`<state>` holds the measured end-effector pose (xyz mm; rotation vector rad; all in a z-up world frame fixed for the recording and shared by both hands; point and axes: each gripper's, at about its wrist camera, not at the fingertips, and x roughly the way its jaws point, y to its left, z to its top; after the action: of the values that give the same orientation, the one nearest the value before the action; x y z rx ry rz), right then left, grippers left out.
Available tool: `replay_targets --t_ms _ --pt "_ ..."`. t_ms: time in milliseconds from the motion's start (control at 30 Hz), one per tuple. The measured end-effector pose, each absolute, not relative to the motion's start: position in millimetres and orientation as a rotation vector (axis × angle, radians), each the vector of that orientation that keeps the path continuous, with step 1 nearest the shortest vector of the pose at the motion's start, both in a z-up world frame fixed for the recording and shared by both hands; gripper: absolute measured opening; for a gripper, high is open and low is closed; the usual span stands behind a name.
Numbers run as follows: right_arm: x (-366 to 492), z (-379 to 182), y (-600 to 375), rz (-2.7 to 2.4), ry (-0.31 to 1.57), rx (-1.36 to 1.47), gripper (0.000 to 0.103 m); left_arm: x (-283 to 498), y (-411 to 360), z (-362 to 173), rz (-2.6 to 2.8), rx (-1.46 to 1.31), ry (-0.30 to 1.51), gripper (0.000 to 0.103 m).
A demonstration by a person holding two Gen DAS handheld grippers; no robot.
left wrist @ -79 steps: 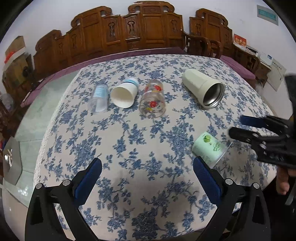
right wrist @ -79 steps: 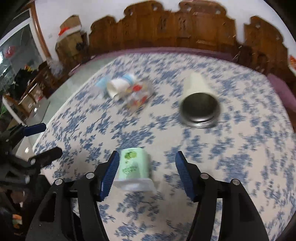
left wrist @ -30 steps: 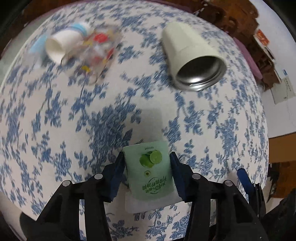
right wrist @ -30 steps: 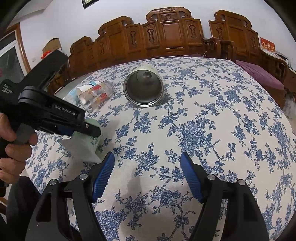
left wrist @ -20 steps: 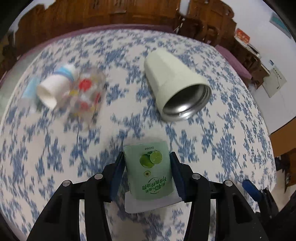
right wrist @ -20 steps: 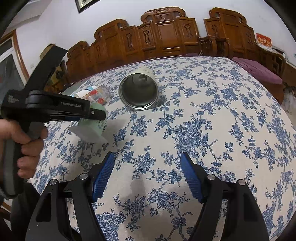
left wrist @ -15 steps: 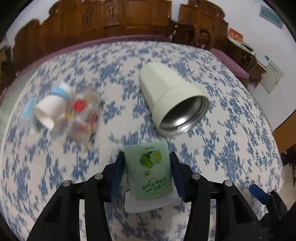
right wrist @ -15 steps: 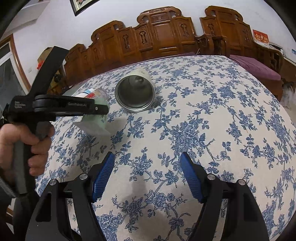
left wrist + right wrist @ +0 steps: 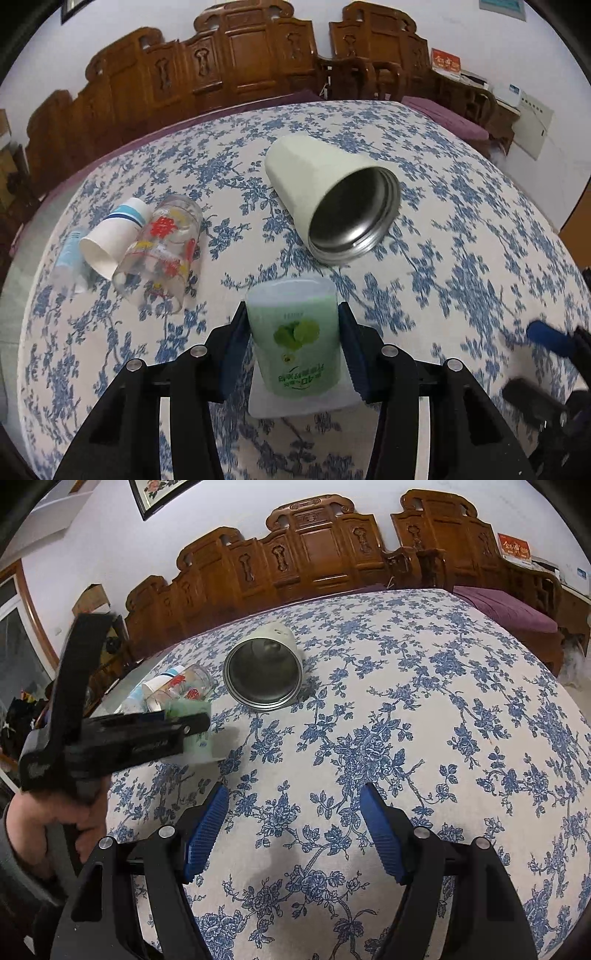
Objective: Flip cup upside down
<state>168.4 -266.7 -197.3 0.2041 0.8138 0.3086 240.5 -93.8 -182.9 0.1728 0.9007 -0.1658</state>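
My left gripper [image 9: 293,345] is shut on a green plastic cup [image 9: 295,339] with a lime label. The cup's base points away from me and its wide rim toward the camera. In the right wrist view the same cup [image 9: 192,723] is held in the left gripper [image 9: 184,727] just above the tablecloth, mouth downward. My right gripper [image 9: 293,830] is open and empty over the near part of the table; it also shows at the right edge of the left wrist view [image 9: 546,354].
A cream steel-lined tumbler [image 9: 332,195] lies on its side beyond the green cup. A flowered glass [image 9: 162,251], a paper cup [image 9: 110,236] and a clear bottle [image 9: 70,254] lie at the left. The floral tablecloth [image 9: 443,720] covers the table. Carved wooden chairs [image 9: 240,66] stand behind.
My left gripper has closed on the green cup, lifted it and tilted it from pointing down at the table toward level. The right gripper stayed open and drew back slightly.
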Motion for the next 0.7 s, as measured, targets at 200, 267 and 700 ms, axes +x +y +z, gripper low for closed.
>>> replay_targets --t_ms 200,267,700 --pt "167.3 -196.0 -265.4 0.308 0.808 0.202 0.076 221.7 -89.4 -186.9 -0.159 0.174 0.910 0.044" --pt "166.8 -195.7 -265.5 0.308 0.808 0.203 0.076 218.8 -87.1 -188.5 -0.159 0.158 0.921 0.045" --pt "160.3 -192.1 -262.9 0.283 0.791 0.171 0.076 187.9 -73.6 -169.5 -0.151 0.097 0.885 0.069"
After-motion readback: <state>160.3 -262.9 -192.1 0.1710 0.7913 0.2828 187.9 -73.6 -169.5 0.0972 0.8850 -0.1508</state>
